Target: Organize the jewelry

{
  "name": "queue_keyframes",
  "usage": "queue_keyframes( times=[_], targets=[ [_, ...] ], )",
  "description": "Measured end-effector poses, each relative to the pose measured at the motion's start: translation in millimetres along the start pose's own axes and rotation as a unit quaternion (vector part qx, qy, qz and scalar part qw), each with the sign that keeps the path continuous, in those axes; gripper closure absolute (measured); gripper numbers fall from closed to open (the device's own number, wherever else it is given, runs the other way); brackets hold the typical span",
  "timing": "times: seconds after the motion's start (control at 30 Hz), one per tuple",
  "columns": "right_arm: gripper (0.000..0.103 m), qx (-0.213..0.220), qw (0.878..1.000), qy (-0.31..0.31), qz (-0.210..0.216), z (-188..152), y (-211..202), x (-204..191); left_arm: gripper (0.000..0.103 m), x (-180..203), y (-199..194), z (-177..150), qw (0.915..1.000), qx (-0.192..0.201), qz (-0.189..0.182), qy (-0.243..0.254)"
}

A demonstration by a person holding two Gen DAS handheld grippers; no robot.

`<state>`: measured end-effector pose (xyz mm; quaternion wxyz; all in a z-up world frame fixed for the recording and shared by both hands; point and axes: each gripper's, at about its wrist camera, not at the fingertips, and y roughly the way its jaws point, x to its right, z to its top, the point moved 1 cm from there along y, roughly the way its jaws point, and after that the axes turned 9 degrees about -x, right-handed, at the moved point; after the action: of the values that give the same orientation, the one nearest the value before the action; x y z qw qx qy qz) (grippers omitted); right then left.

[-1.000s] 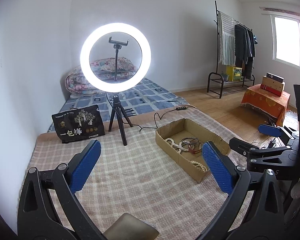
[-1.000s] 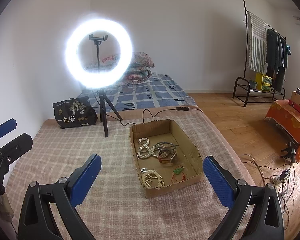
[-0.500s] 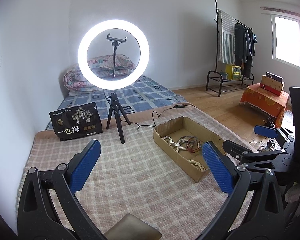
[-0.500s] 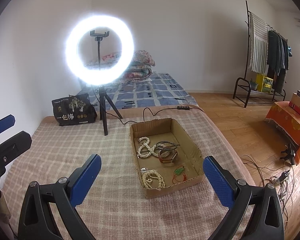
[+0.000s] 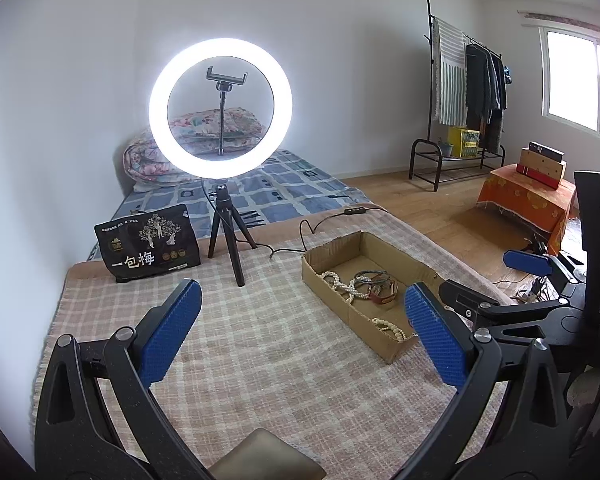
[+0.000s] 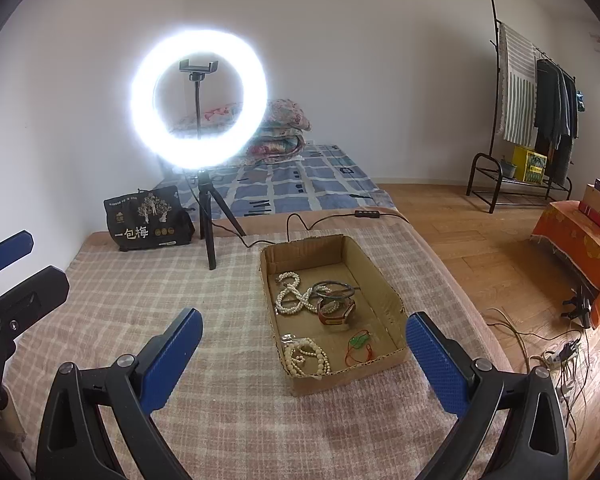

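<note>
Cardboard forms the open box (image 6: 384, 292) that holds the jewelry, lying on a checked blanket (image 6: 148, 300) ahead of both grippers. The right gripper (image 6: 304, 364) hangs over the blanket with its two blue pads wide apart and nothing between them; the box sits just ahead of it, reaching toward its right pad. The left gripper (image 5: 300, 336) is likewise spread and empty, with the box ahead and to its right. Inside the box the right view shows two strings of pale beads (image 6: 294, 294), one far and one near, two or three thin dark bangles (image 6: 334, 289), one brown band (image 6: 336, 314) and one small green pendant on a red cord (image 6: 358, 342). Far ahead and to the left of the grippers stands one black bag (image 5: 148, 242) printed in white with "一包梅"; its smaller print is too fine to read. One lit ring light (image 5: 220, 108) on a tripod stands beside the bag, an empty phone clamp in its middle. Compared with a second ago, the left gripper's view has drawn back a little and tipped down, so the light sits lower and the box nearer the middle; the jewelry lies as it did, and both grippers stay spread.
</note>
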<state>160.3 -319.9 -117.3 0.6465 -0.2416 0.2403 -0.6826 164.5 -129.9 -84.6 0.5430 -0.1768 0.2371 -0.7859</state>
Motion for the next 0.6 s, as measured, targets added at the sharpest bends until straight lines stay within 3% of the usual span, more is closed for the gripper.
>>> queue_keyframes(
  times=[0.6],
  targets=[
    [0.0,-0.006,1.0,0.004,-0.001,-1.5,1.0,3.5,0.0,8.9,6.2,-6.0,0.9998,-0.016,-0.005,0.001]
  ],
)
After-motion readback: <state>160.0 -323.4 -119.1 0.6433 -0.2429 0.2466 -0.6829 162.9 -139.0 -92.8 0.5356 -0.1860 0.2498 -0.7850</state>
